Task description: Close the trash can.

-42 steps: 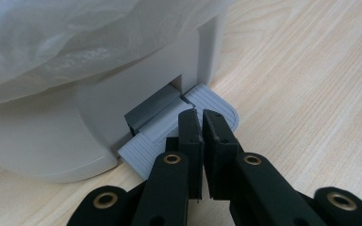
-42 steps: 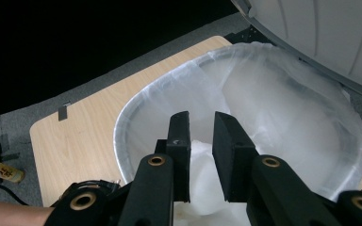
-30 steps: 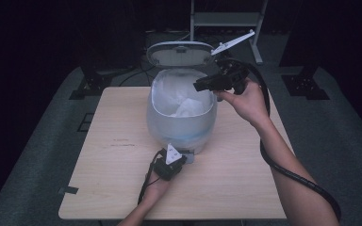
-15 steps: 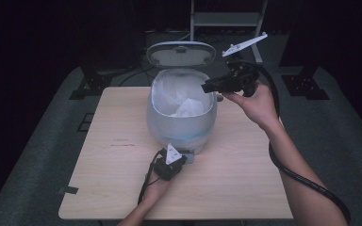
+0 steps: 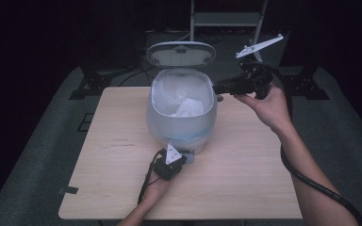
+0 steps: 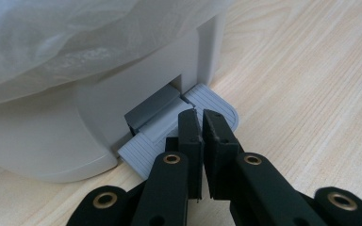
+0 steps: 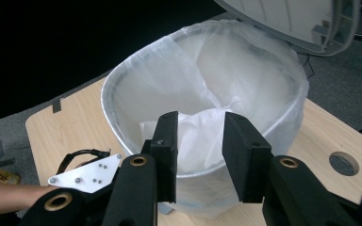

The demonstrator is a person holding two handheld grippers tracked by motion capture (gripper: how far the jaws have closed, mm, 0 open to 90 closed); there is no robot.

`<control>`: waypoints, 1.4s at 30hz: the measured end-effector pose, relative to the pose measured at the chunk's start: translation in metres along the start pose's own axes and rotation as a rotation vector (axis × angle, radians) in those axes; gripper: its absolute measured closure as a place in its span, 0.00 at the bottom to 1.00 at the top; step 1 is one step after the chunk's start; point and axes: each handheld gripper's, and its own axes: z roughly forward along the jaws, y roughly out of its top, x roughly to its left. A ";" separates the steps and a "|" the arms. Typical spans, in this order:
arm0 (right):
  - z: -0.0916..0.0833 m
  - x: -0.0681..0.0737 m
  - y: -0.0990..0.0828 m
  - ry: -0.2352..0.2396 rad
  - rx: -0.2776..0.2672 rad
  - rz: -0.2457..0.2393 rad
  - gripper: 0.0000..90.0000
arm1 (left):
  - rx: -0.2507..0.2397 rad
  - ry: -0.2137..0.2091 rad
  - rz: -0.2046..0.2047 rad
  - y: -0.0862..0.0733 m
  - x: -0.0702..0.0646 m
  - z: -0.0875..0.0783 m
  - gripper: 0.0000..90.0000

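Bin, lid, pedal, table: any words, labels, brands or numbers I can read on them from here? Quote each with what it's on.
No readable text in any view.
Bin and its bag: plain, no label.
Lid: moulded ribs on the underside, no lettering.
Pedal: ridges, no words.
Table: a faint dark streak, too small to tell whether it is writing.
Left gripper, right gripper: no markings.

fingers [image 7: 245, 160]: black, brass rivets | cable [image 5: 311, 181]: black | arms: unsleeved
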 end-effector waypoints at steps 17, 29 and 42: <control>-0.009 -0.006 -0.014 -0.014 0.002 0.024 0.70 | -0.001 -0.001 -0.001 0.000 0.000 0.000 0.96; -0.016 -0.015 -0.027 -0.024 0.005 0.048 0.70 | -0.001 -0.004 -0.004 0.000 0.001 0.000 0.96; -0.017 -0.023 -0.042 -0.029 0.005 0.074 0.69 | 0.001 -0.001 -0.002 0.000 0.000 0.000 0.96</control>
